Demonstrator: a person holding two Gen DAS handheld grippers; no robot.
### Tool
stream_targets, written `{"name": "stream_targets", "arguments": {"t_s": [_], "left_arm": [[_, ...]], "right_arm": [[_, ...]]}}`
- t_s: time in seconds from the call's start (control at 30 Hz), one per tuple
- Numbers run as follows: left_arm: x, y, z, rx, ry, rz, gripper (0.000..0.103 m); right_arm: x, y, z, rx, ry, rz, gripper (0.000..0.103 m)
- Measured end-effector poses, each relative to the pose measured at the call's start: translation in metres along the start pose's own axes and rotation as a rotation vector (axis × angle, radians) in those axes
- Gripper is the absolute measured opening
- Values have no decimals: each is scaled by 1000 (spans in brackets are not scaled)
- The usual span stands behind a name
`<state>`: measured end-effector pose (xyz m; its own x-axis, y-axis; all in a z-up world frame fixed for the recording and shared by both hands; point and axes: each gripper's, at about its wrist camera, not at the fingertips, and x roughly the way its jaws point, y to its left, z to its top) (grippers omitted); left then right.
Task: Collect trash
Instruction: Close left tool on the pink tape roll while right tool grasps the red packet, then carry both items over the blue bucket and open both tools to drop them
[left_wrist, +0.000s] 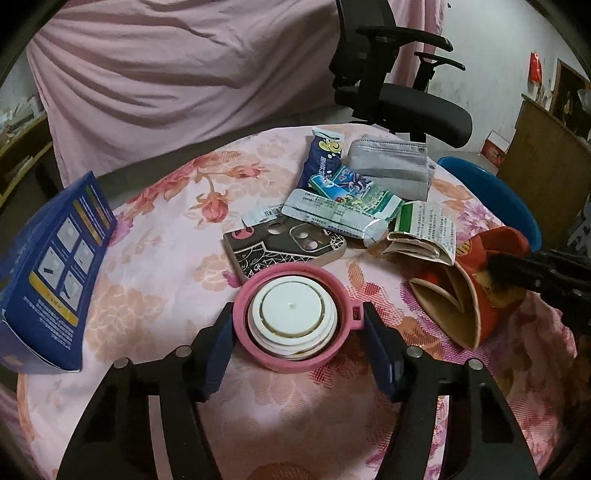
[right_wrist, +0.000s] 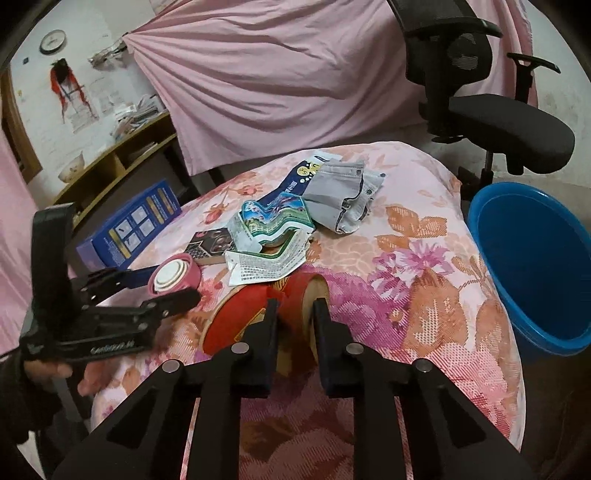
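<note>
A pink lid (left_wrist: 258, 354) with a white insert lies on the flowered cloth between the blue pads of my left gripper (left_wrist: 295, 314); both pads touch its rim. In the right wrist view that lid (right_wrist: 188, 275) sits in the left gripper (right_wrist: 173, 284) at the left. My right gripper (right_wrist: 297, 306) is shut on the wall of a crushed red paper cup (right_wrist: 236, 317) with a tan inside. In the left wrist view the red cup (left_wrist: 476, 280) lies at the right, pinched by the right gripper (left_wrist: 517, 269). A blue basin (right_wrist: 535, 258) stands beside the table at the right.
Behind the lid lie a dark phone case (left_wrist: 280, 247), printed wrappers (left_wrist: 343, 199), a folded leaflet (left_wrist: 424, 229) and a grey mask (left_wrist: 391, 166). A blue box (left_wrist: 51, 273) stands at the left edge. A black office chair (left_wrist: 399, 92) and pink drapes are behind the table.
</note>
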<state>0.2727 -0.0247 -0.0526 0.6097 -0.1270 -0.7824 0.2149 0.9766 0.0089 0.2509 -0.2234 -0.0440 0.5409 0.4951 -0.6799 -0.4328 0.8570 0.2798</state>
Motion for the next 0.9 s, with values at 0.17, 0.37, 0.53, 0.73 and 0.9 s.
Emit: {"name": "stream_targets", "arguments": {"t_s": [0.17,0.37,0.53,0.73,0.9], "left_arm": [[-10,-3,-5,-18,-40,18,59],[-37,-8,-11,-54,-145,38,59],[-64,-20,1,-100,-288,29,59],[-88,-50,41,-104,-462,-32,59],[-93,-96,76,-16,-570,-94,59]], "right_arm": [[-10,1,-1,-30,-30,21,15],[-29,10,3,-70,-102,37,15],[-51,8,5,-83,-265,13,15],[-89,-17,7,-45,-533,-63,15],[-122,-45,6,-13,-739,-176,15]]}}
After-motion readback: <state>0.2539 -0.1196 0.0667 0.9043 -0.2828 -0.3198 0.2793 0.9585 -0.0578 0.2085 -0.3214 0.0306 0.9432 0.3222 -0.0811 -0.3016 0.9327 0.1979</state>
